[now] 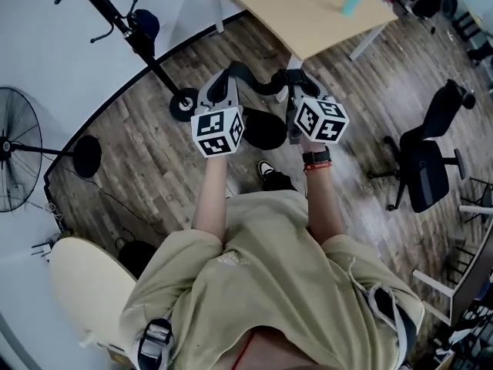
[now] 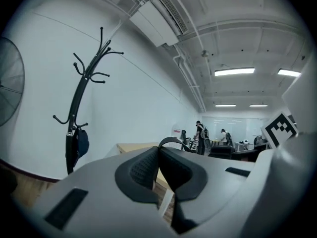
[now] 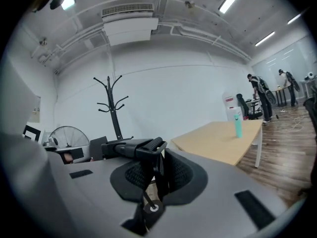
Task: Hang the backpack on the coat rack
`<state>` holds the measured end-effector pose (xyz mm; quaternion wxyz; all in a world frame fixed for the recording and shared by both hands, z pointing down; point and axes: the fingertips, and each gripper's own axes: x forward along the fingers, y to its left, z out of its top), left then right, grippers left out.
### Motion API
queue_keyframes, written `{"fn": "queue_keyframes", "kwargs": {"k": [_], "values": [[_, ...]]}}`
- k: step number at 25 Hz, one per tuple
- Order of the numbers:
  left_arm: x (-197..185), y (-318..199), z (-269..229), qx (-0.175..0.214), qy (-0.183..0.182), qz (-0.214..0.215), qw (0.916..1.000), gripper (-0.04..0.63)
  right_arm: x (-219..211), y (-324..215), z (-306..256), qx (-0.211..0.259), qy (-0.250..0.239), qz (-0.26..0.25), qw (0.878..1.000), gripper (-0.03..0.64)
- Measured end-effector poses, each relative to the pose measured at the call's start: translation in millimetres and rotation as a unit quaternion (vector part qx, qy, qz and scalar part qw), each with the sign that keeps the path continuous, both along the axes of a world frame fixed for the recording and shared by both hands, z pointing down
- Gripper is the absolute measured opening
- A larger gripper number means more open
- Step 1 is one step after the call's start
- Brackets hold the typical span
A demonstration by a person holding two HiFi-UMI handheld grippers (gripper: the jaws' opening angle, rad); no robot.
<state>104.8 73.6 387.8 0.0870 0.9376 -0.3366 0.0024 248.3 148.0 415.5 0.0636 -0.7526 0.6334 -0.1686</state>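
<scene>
The left gripper (image 2: 158, 168) had its jaws pinched narrow on the backpack's black strap (image 2: 173, 142), which arched up out of them and across toward the right gripper (image 3: 157, 172). That gripper's jaws were likewise clamped close on a thicker, ribbed part of the strap. The backpack (image 1: 264, 129) hung dark below and between the two pairs of jaws, over the wooden floor (image 1: 154, 168), while the coat rack (image 2: 78, 100) stood well ahead of both pairs, left of their line, against the white wall (image 2: 138, 103).
</scene>
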Motion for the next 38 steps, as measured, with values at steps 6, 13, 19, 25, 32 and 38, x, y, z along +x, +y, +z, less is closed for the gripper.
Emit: {"fn": "queue_keyframes", "kwargs": {"k": [6,13,19,25,32,38], "values": [[-8,-41,-2,0.000,0.001,-0.096,0.9954,0.026,-7,-83,-2,0.004,-0.003,-0.117,0.993,0.054],[-28,-84,12,-0.017,-0.008,-0.209,0.9777,0.026,-26,-155,17,-0.018,-0.019,-0.228,0.973,0.057],[-58,-110,12,-0.034,-0.018,-0.287,0.9572,0.026,-49,-199,16,-0.025,-0.037,-0.300,0.953,0.057],[-87,-134,20,-0.051,-0.009,-0.328,0.9431,0.026,-79,-238,21,-0.035,-0.040,-0.344,0.937,0.058],[-127,-176,30,-0.051,0.004,-0.343,0.9379,0.026,-117,-289,36,-0.037,-0.042,-0.361,0.931,0.060],[-166,-237,28,-0.049,0.017,-0.357,0.9326,0.026,-156,-349,23,-0.034,-0.027,-0.375,0.926,0.061]]}}
